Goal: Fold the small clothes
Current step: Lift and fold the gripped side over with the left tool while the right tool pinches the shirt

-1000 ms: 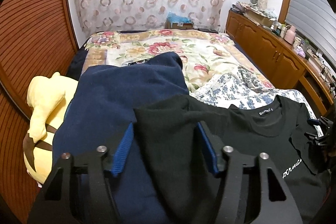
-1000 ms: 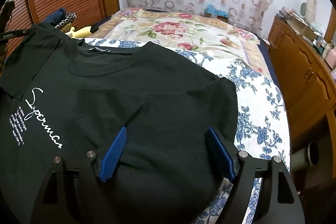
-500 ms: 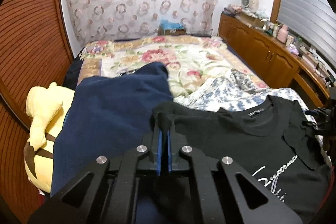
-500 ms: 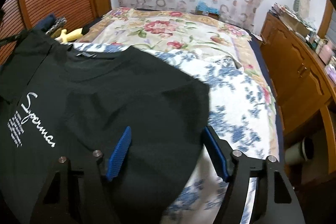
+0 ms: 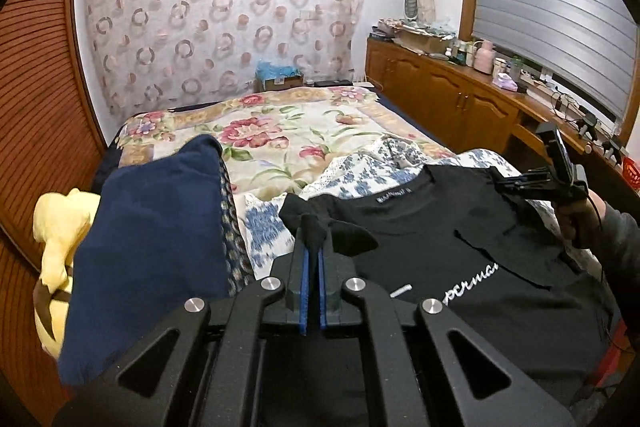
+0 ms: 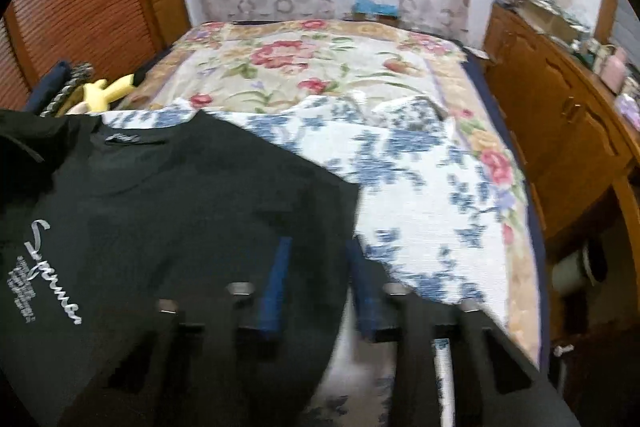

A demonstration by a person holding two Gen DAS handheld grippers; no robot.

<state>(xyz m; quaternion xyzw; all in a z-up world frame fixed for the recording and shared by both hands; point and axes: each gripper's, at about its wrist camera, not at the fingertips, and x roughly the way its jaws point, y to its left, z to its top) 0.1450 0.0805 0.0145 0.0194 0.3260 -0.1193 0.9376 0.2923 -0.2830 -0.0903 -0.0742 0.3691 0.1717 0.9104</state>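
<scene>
Black cotton-like jersey makes up the short-sleeved T-shirt (image 5: 460,247) with white script lettering, which lies chest-up on the blue-and-white floral cloth (image 6: 420,187) spread over the foot of the flowered bed quilt (image 5: 288,131). The left gripper (image 5: 311,239) is clenched on a pinch of the shirt's sleeve on its side, a small peak of black fabric standing up between its blue pads. The right gripper (image 6: 316,267) is closing over the shirt's opposite sleeve edge; fabric sits between its jaws, though blur hides whether the pads press it yet. In the left wrist view that gripper appears nipped onto the sleeve.

Judging by how it bunches and drapes, the shirt is light, limp and not slippery; it will sag between two grip points and drag on the cloth below. Sleeve edges or shoulder seams look the best holds, taken evenly on both sides. A folded navy-blue garment (image 5: 152,235) and a yellow plush toy (image 5: 56,227) lie just beside it.
</scene>
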